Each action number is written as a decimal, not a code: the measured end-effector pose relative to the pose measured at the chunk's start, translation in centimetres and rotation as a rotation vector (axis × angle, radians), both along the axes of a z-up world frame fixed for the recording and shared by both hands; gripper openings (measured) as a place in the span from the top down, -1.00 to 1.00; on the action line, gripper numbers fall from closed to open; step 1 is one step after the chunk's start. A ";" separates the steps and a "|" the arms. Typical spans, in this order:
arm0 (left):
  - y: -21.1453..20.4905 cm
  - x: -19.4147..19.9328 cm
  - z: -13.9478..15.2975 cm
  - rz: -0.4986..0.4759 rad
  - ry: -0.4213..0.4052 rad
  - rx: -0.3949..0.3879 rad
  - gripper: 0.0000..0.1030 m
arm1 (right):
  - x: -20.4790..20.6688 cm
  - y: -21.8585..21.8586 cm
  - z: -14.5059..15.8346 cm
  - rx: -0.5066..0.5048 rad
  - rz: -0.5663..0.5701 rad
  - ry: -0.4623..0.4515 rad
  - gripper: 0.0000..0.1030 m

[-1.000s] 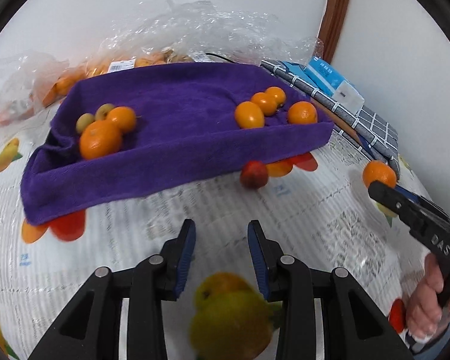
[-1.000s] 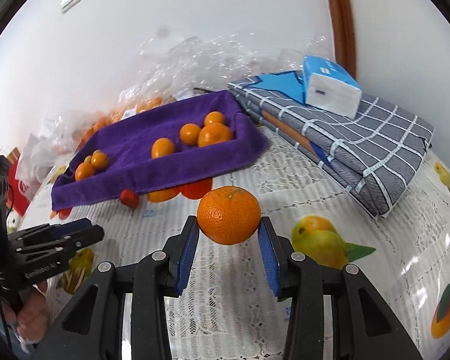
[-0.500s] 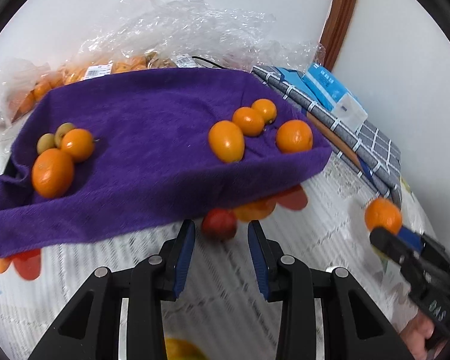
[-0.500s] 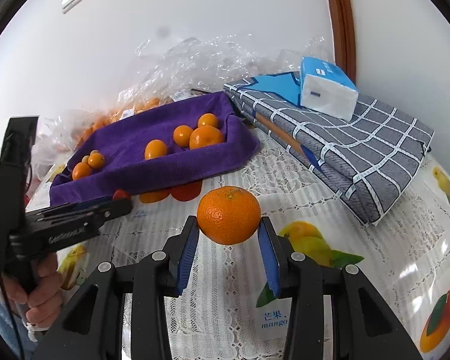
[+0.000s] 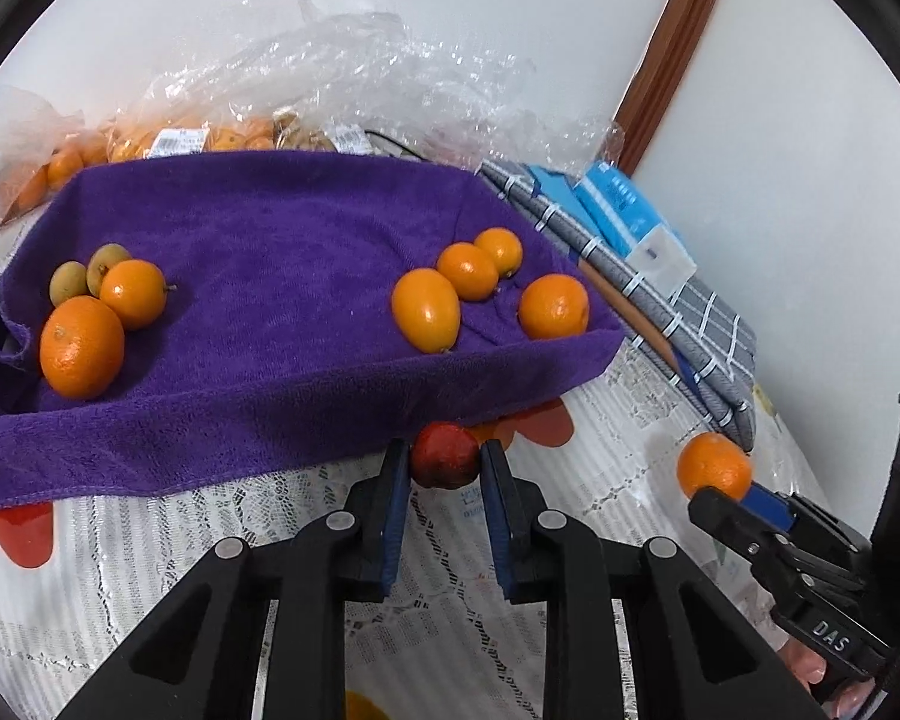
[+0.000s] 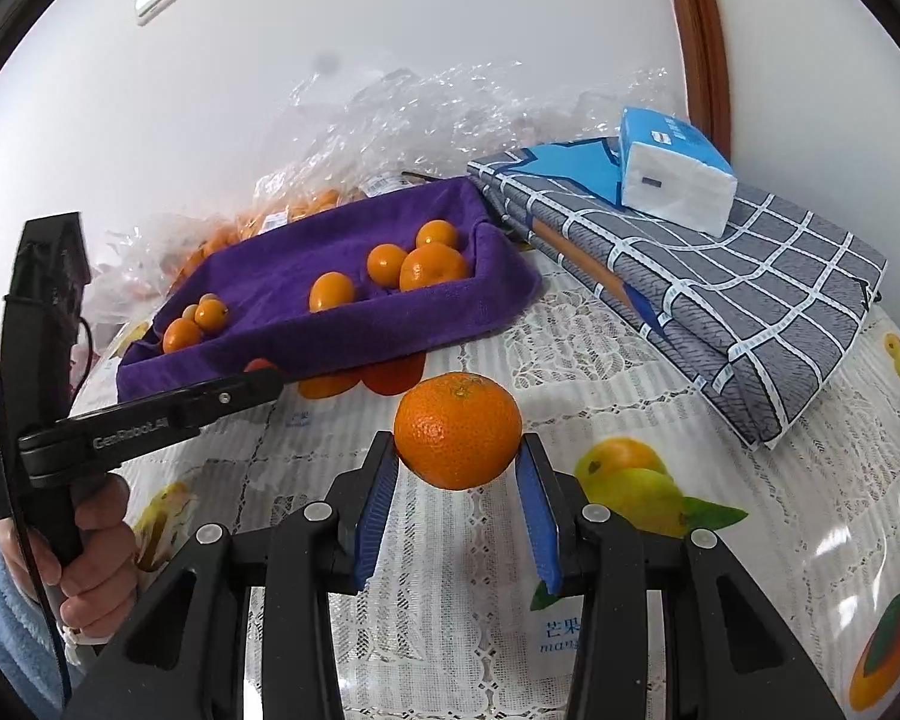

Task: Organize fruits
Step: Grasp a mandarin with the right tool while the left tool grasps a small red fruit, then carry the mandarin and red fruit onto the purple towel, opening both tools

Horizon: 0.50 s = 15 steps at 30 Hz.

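A small red fruit (image 5: 445,457) lies on the tablecloth against the front edge of the purple towel-lined tray (image 5: 270,222). My left gripper (image 5: 444,450) is closing its jaws on this fruit, and both blue pads touch its sides. In the right wrist view the left gripper (image 6: 264,378) reaches to the tray's front, with the red fruit (image 6: 259,365) just visible at its tip. My right gripper (image 6: 457,444) is shut on a mandarin (image 6: 457,429) held above the table. On the towel, mandarins and two small greenish fruits (image 5: 84,276) sit left, and several orange fruits (image 5: 480,288) sit right.
Clear plastic bags with oranges (image 5: 180,138) lie behind the tray. A folded grey checked cloth (image 6: 720,276) with a blue tissue pack (image 6: 672,180) on it lies at the right. The tablecloth (image 6: 570,360) carries printed fruit pictures. A hand (image 6: 90,552) grips the left tool.
My left gripper moved forward to the tray's front edge and its jaws narrowed around the red fruit. The right gripper kept still with the mandarin.
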<state>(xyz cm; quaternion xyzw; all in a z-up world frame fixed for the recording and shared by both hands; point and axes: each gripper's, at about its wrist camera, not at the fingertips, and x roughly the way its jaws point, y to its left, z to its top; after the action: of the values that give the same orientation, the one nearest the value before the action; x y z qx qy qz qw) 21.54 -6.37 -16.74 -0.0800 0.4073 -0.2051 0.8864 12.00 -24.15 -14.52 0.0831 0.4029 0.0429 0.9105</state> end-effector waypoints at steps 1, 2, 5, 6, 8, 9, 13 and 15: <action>0.1 -0.2 0.2 0.001 -0.012 -0.006 0.56 | 0.0 -0.1 0.0 0.000 -0.004 0.001 0.22; 0.2 -0.3 0.3 0.000 -0.019 -0.011 0.56 | 0.0 -0.1 0.0 0.001 -0.008 0.002 0.22; 0.5 -0.6 1.0 0.000 -0.042 -0.030 0.56 | 0.1 -0.2 -0.1 -0.002 -0.013 0.002 0.22; 0.6 -0.6 1.1 0.000 -0.049 -0.038 0.56 | 0.1 -0.2 -0.1 -0.001 -0.011 0.001 0.22; 0.9 -0.8 1.7 0.002 -0.068 -0.059 0.56 | 0.1 -0.2 -0.1 -0.001 -0.007 0.001 0.22; 1.1 -0.8 1.9 0.005 -0.076 -0.064 0.56 | 0.2 -0.2 -0.1 -0.002 -0.004 0.003 0.22; 1.9 -1.1 3.0 0.020 -0.118 -0.080 0.56 | 0.5 0.1 -0.3 -0.007 0.007 0.012 0.22; 2.4 -1.2 3.4 0.026 -0.132 -0.094 0.56 | 0.6 0.3 -0.3 -0.011 0.014 0.014 0.22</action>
<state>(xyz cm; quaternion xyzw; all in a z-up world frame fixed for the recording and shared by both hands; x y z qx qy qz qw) 20.31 -3.98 -13.33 -0.1129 0.3367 -0.2174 0.9092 12.58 -23.86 -14.81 0.0756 0.4099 0.0465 0.9078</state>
